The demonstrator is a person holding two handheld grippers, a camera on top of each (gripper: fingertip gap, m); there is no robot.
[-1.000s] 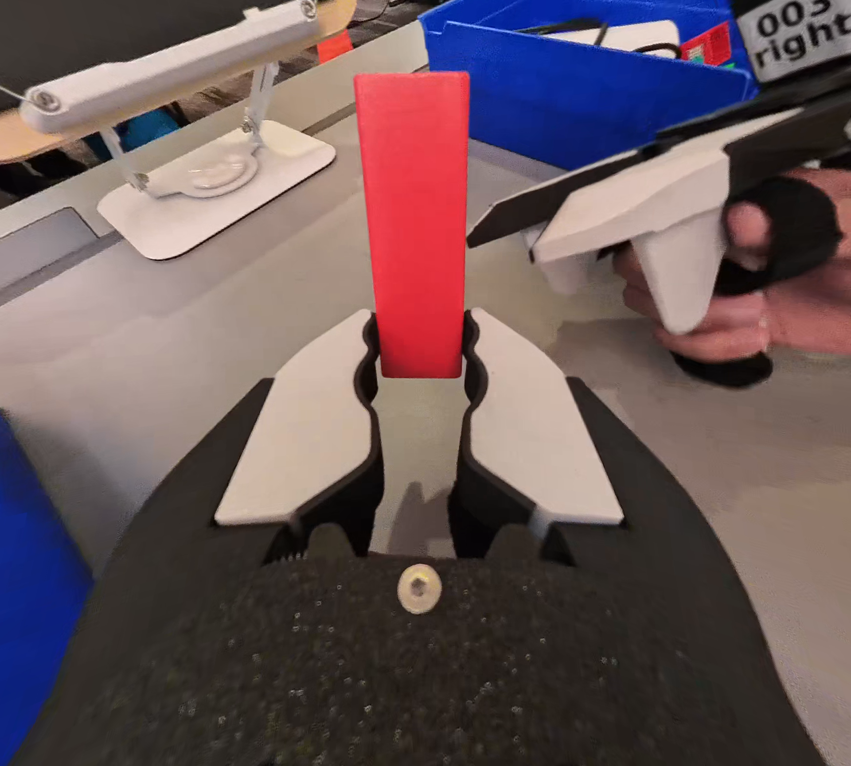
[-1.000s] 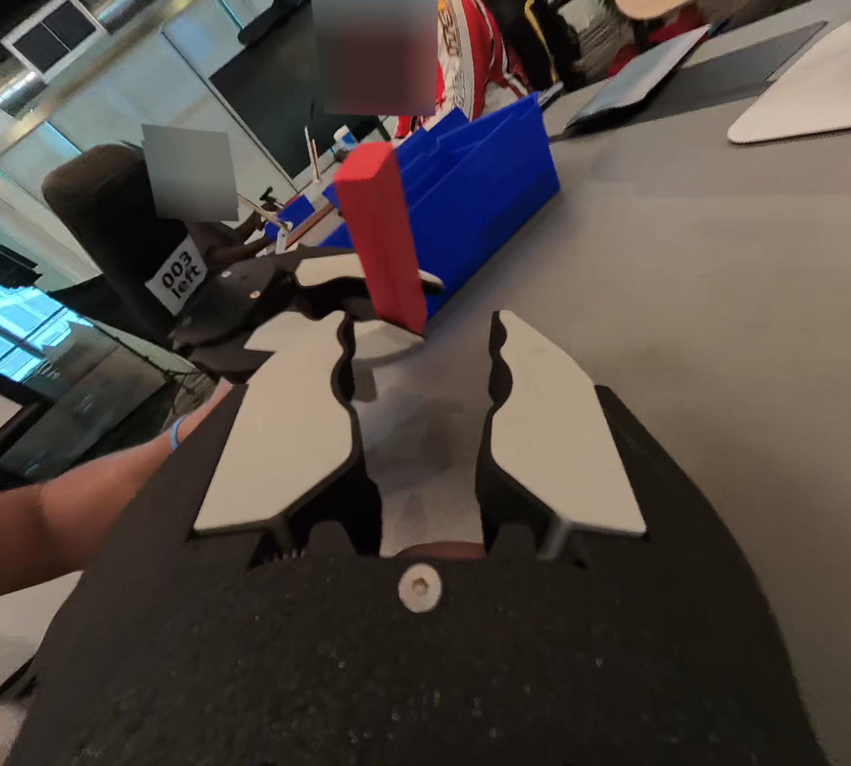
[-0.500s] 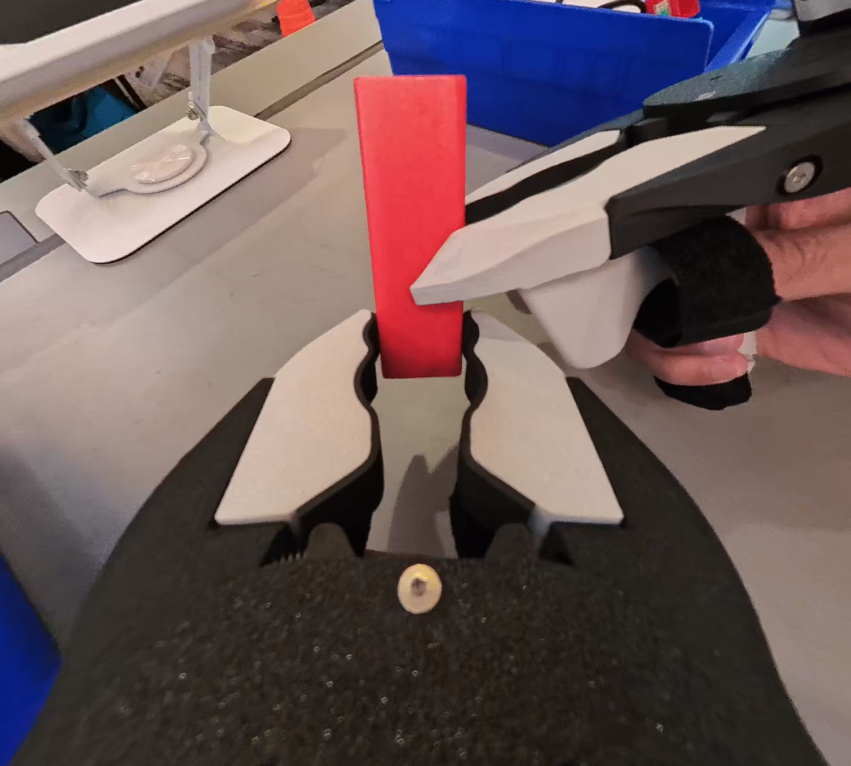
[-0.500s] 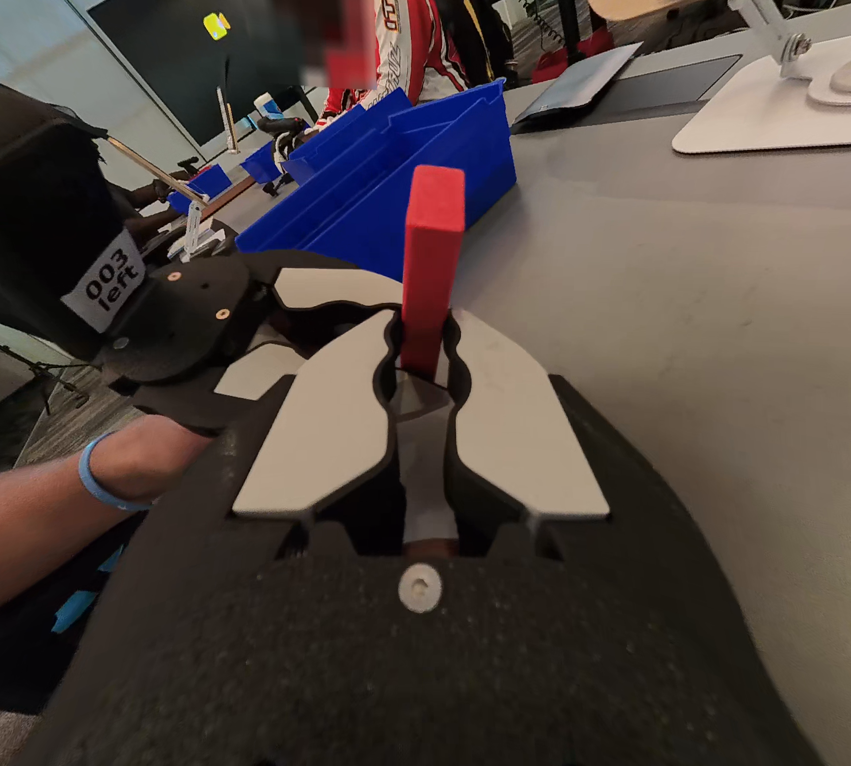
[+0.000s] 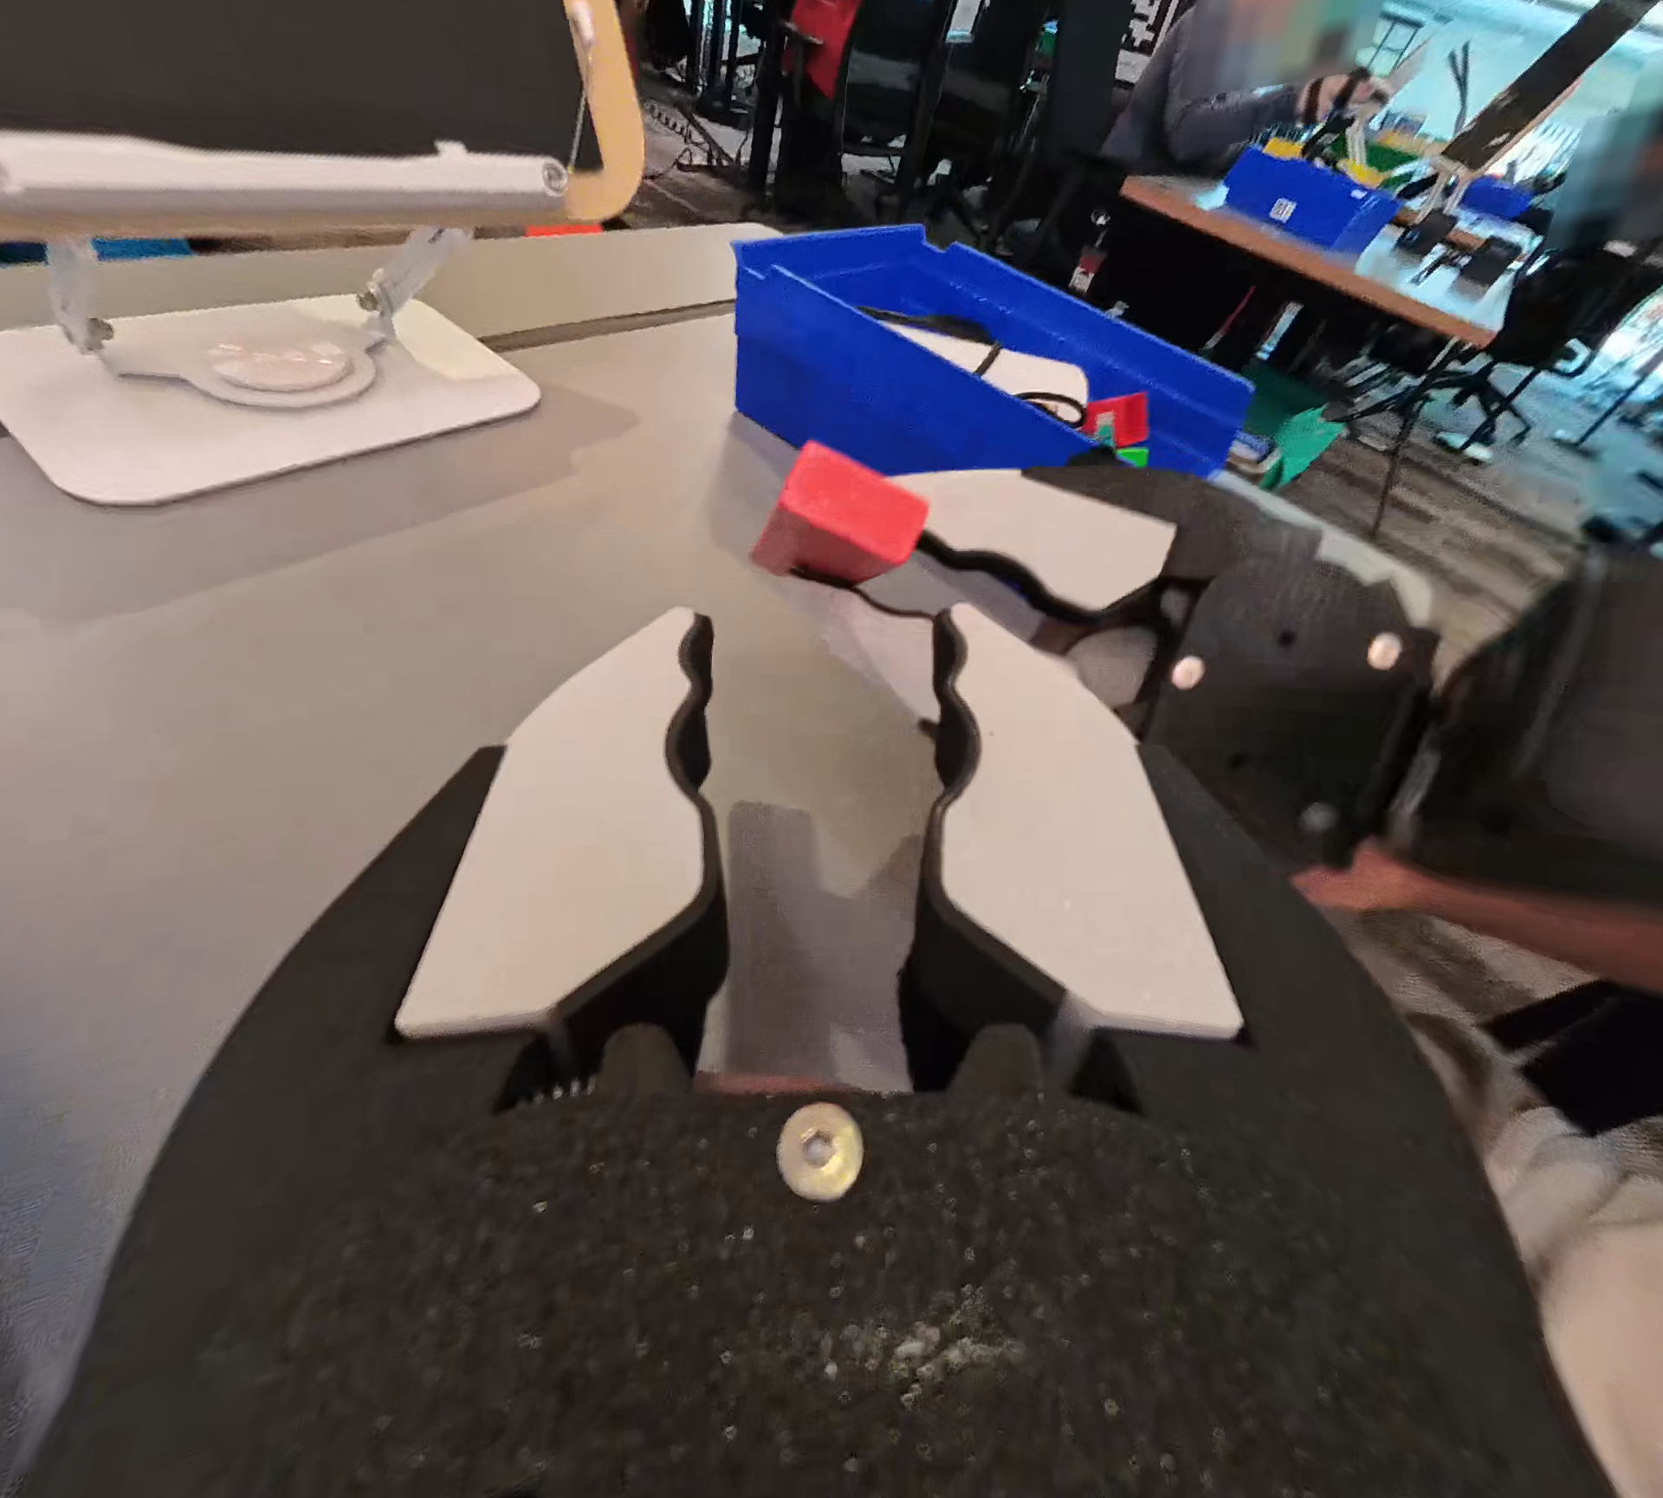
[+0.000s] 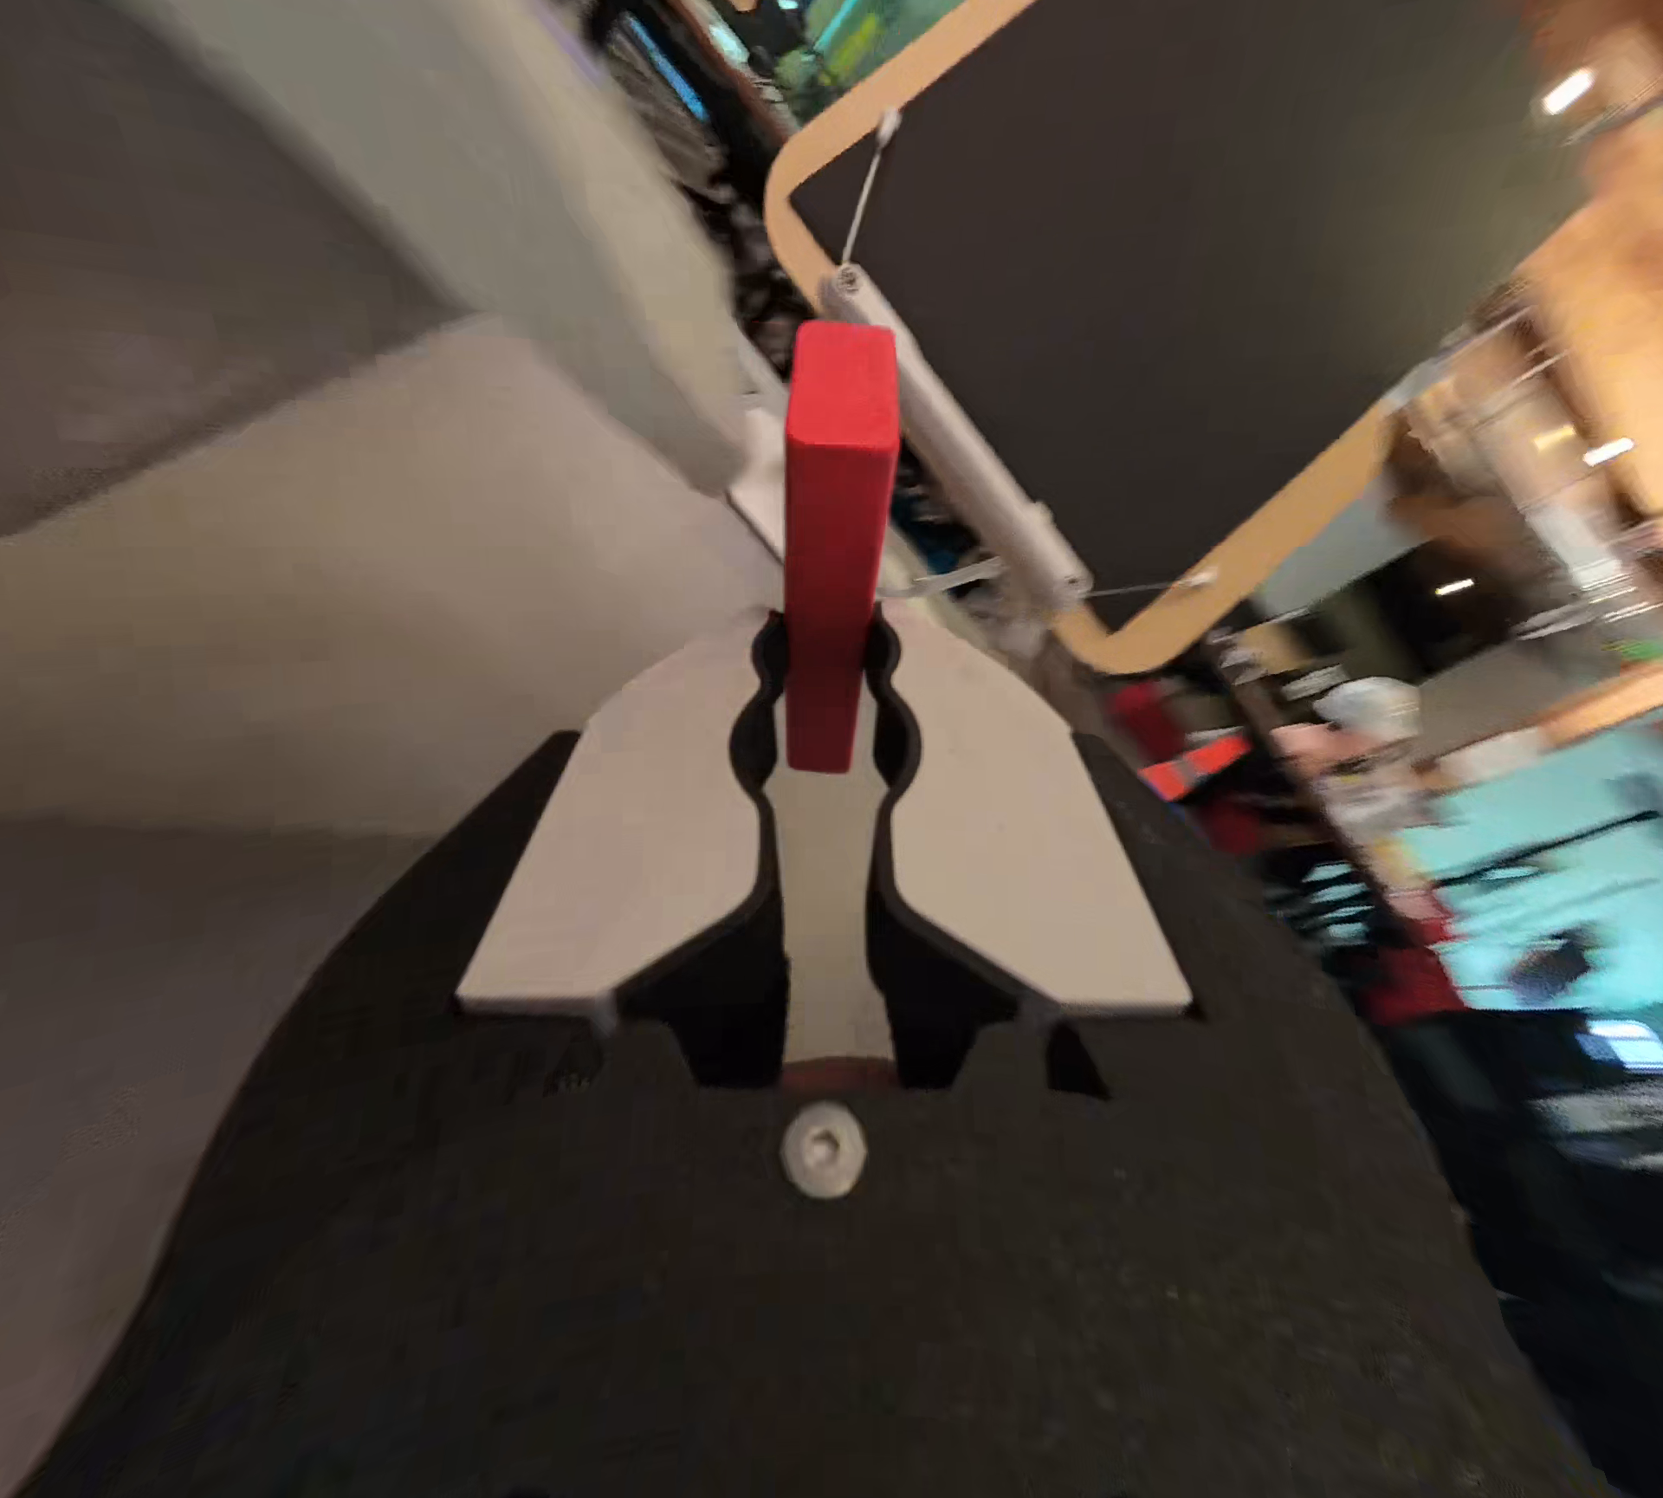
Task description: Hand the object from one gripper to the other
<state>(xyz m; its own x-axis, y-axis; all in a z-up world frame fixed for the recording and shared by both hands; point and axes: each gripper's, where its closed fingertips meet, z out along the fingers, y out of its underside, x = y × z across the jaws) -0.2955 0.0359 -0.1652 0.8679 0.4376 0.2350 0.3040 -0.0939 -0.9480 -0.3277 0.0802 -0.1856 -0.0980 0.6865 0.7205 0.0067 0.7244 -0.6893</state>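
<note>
One long red block (image 6: 839, 546) pinched in right gripper (image 6: 826, 645); left gripper (image 5: 819, 645) agape, empty.

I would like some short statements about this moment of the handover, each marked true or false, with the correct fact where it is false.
1. The right hand-held gripper is shut on the red block. True.
2. The left hand-held gripper holds the red block. False: its jaws stand open with nothing between them.
3. A blue bin sits on the grey table. True.
4. The blue bin is empty. False: it holds a white item and a black cable.
5. The red block lies on the table. False: it is held in the right hand-held gripper.
</note>
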